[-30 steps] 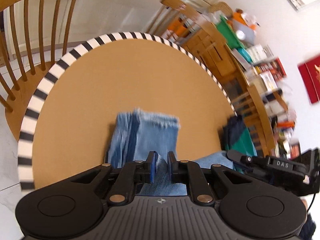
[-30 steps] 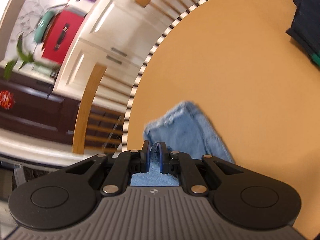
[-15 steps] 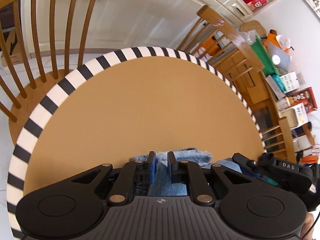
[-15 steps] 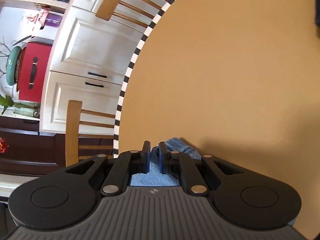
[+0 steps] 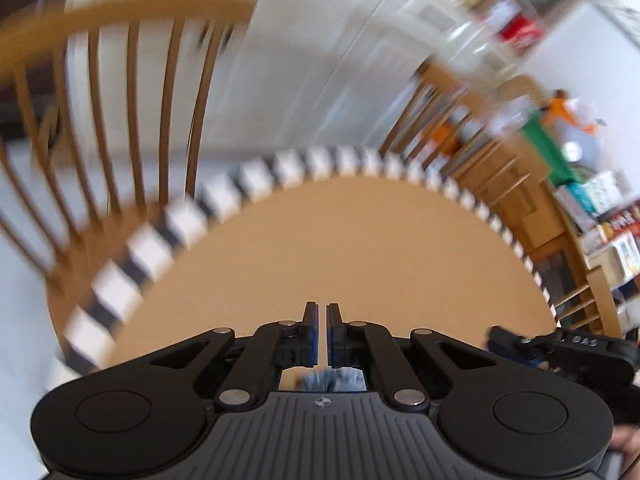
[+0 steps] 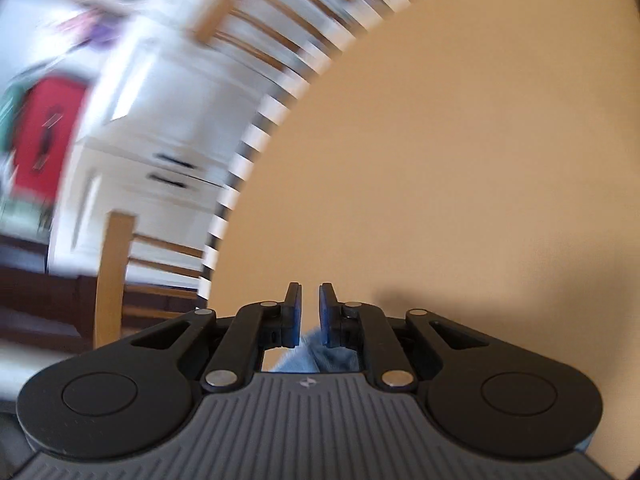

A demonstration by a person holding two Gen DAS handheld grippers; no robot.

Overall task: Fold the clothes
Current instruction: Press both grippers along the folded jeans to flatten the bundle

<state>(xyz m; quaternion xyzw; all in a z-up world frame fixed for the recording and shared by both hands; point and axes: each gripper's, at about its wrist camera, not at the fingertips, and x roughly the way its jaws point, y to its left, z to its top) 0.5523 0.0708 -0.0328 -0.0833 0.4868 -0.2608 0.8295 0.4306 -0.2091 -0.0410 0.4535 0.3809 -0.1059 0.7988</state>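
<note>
The blue denim garment [image 5: 332, 380] shows only as a frayed scrap under the base of my left gripper [image 5: 322, 312]. That gripper is shut, its pads nearly touching, with bare table seen through the slit. In the right wrist view a denim fold [image 6: 316, 354] lies low between the jaws of my right gripper [image 6: 310, 294]. Those jaws are opening, and the gap at their tips is empty. The right gripper's black body [image 5: 560, 346] also appears at the right edge of the left wrist view. Both views are blurred.
The round tan table [image 5: 340, 240] has a black-and-white striped rim [image 6: 240, 160]. A spindle-back wooden chair [image 5: 132, 100] stands beyond its far edge, another chair [image 6: 112, 272] at its left side. White cabinets [image 6: 152, 120] and cluttered shelves [image 5: 600, 208] lie behind.
The denim reached well past both sets of fingers a second ago; only scraps show beneath them now. The left jaws have come together without cloth. The right gap is slightly wider.
</note>
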